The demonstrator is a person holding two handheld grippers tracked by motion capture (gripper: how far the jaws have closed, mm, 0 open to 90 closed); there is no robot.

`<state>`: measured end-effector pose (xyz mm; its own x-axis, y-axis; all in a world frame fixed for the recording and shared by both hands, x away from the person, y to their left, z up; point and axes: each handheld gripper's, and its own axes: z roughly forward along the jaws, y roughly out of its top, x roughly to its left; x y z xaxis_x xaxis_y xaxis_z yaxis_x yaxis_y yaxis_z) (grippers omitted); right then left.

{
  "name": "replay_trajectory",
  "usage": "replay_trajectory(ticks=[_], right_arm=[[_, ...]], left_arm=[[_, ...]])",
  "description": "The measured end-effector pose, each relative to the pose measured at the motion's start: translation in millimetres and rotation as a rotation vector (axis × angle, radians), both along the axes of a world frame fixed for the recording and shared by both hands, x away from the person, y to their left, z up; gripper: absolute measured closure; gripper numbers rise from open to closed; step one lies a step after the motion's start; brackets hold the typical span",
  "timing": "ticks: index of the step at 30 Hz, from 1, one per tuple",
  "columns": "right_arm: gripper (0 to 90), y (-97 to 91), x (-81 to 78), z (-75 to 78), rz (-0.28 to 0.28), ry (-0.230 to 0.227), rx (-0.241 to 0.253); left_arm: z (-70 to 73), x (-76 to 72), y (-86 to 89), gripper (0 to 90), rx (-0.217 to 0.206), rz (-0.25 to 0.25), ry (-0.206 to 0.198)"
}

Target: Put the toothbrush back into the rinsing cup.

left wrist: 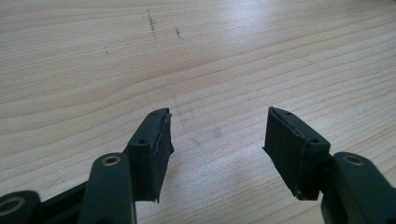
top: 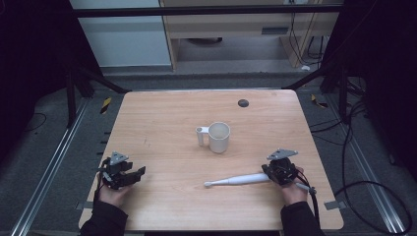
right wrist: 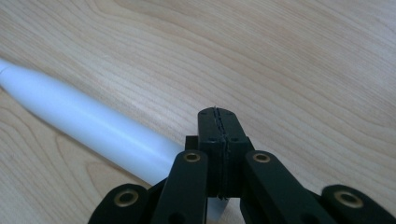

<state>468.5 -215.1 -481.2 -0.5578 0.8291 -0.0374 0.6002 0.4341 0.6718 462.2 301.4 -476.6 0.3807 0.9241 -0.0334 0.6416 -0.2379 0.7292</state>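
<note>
One long white plastic electric toothbrush (top: 238, 180) lies flat on the wooden bench (top: 162, 118) near one white mug (top: 218, 136). Left claw (top: 139, 173) apart; right claw (right wrist: 218, 114) together beside the toothbrush.

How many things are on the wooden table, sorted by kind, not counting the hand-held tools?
White ceramic mug with a handle: 1
White electric toothbrush lying flat: 1
Small round black disc near the far edge: 1
Total: 3
</note>
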Motion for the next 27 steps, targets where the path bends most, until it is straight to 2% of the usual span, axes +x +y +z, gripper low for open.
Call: replay_trajectory(ticks=[5, 18, 27], right_arm=[[89.7, -2.3, -4.8, 1.3, 0.006, -0.001, 0.005], [89.2, 0.6, -16.6, 0.7, 0.036, 0.013, -0.019], [89.0, 2.3, -26.3, 0.4, 0.047, 0.028, -0.003]], left_arm=[[0.1, -0.1, -0.1, 39.9, 0.001, -0.001, 0.0], [0.5, -0.7, -0.4, 39.9, 0.0, -0.002, -0.002], [0.4, -1.0, -0.1, 39.9, -0.003, 0.001, 0.0]])
